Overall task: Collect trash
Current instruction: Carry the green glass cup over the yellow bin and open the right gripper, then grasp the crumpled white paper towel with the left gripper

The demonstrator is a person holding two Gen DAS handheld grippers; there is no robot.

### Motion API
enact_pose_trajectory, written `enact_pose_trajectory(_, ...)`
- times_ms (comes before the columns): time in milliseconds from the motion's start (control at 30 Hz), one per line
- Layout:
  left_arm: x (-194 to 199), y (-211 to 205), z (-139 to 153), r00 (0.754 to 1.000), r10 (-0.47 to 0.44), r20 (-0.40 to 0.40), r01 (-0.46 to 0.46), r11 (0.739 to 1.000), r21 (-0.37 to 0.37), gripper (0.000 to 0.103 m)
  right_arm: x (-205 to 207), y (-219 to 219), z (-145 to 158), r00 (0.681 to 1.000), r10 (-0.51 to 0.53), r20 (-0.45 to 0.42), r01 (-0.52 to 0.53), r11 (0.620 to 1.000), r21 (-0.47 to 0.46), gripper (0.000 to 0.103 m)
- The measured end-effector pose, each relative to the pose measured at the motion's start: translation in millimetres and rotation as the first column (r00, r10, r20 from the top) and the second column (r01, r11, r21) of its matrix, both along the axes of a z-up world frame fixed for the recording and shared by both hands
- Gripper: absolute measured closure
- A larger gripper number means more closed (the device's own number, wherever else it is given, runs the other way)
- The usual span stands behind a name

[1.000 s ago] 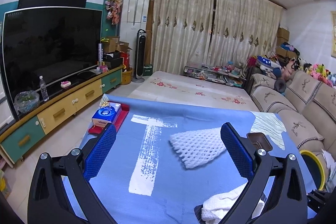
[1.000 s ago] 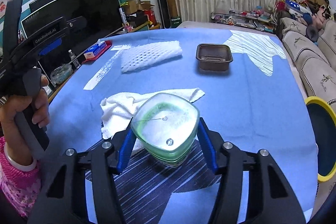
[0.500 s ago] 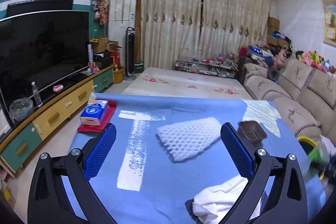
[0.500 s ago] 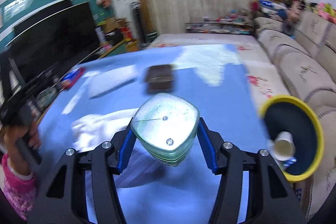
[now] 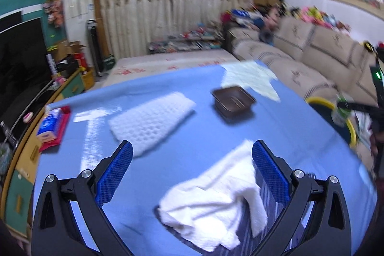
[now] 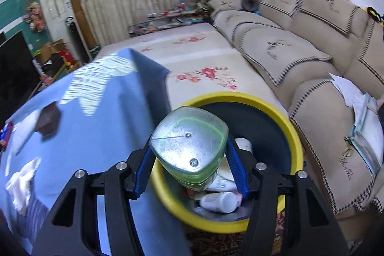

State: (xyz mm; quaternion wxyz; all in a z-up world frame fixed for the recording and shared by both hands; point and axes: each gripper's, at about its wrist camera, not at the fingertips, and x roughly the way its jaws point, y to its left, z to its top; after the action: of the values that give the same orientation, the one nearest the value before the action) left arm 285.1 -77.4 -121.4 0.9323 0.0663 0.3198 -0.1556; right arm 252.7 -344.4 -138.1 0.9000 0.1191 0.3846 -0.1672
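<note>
My right gripper (image 6: 189, 160) is shut on a green plastic bottle (image 6: 189, 146) and holds it over the yellow-rimmed bin (image 6: 294, 133) beside the table. White bottles (image 6: 219, 202) lie inside the bin. My left gripper (image 5: 192, 172) is open and empty above a crumpled white towel (image 5: 213, 203) on the blue table (image 5: 276, 136). A white foam net (image 5: 151, 121) and a brown plastic tray (image 5: 232, 101) lie farther back on the table. The bin rim (image 5: 321, 101) and the bottle (image 5: 340, 112) also show at the right edge of the left wrist view.
A red tray with a blue tissue pack (image 5: 51, 127) sits at the table's left edge. A beige sofa (image 6: 312, 59) runs behind the bin, with papers (image 6: 360, 102) on it. A TV cabinet (image 5: 21, 140) stands on the left.
My right gripper has swung right with the green bottle, from over the table to over the yellow bin. My left gripper has turned right and tilted down toward the white towel.
</note>
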Motion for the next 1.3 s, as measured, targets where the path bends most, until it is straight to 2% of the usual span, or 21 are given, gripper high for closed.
enact_pose_trajectory(133,5.2,-11.7,-13.1,0.996,-0.045,-0.072,0.047,0.999,0.021,0.005,5.5,-6.0,-8.1,0.999,-0.036,-0.016,0.036,0.999,-0.010,0.042)
enact_pose_trajectory(600,22.9,-15.1,-49.9,0.967,-0.074,-0.243,0.086,0.996,0.039,0.005,-2.8,8.1,-3.0,1.000,-0.001,0.006,0.001,1.000,-0.022,0.042)
enact_pose_trajectory(700,23.8,-22.2,-59.5,0.957,-0.087,-0.277,0.109,0.992,0.067,0.006,-4.8,9.4,-2.6,1.000,0.006,0.008,-0.006,1.000,-0.017,0.042)
enact_pose_trajectory(767,21.9,-28.4,-63.0,0.959,-0.086,-0.271,0.118,0.987,0.105,0.007,-5.9,10.6,-1.8,1.000,0.007,0.011,-0.007,1.000,-0.016,0.042)
enact_pose_trajectory(833,21.6,-29.8,-62.0,0.958,-0.093,-0.271,0.124,0.987,0.099,0.013,-7.8,10.2,-0.6,1.000,0.009,0.016,-0.009,1.000,-0.013,0.042)
enact_pose_trajectory(933,19.5,-31.4,-59.9,0.960,-0.101,-0.260,0.130,0.987,0.097,0.028,-10.2,9.3,2.2,1.000,0.010,0.026,-0.010,1.000,-0.008,0.042)
enact_pose_trajectory(1000,17.9,-33.7,-57.7,0.961,-0.113,-0.252,0.141,0.985,0.097,0.048,-12.5,8.4,3.7,0.999,0.010,0.034,-0.010,1.000,-0.002,0.042)
enact_pose_trajectory(1033,17.4,-34.7,-56.5,0.961,-0.118,-0.249,0.146,0.985,0.097,0.053,-13.5,8.0,3.8,0.999,0.010,0.036,-0.010,1.000,0.001,0.042)
enact_pose_trajectory(1100,17.3,-35.9,-54.8,0.963,-0.116,-0.242,0.144,0.985,0.100,0.071,-16.8,7.9,5.1,0.999,0.012,0.043,-0.013,1.000,0.008,0.042)
enact_pose_trajectory(1200,19.4,-33.0,-52.1,0.965,-0.102,-0.243,0.128,0.987,0.094,0.084,-23.1,6.0,7.3,0.999,0.011,0.052,-0.012,1.000,0.012,0.042)
enact_pose_trajectory(1300,19.6,-28.3,-47.5,0.965,-0.095,-0.244,0.116,0.990,0.074,0.086,-30.4,1.4,10.3,0.998,0.001,0.065,-0.003,1.000,0.020,0.042)
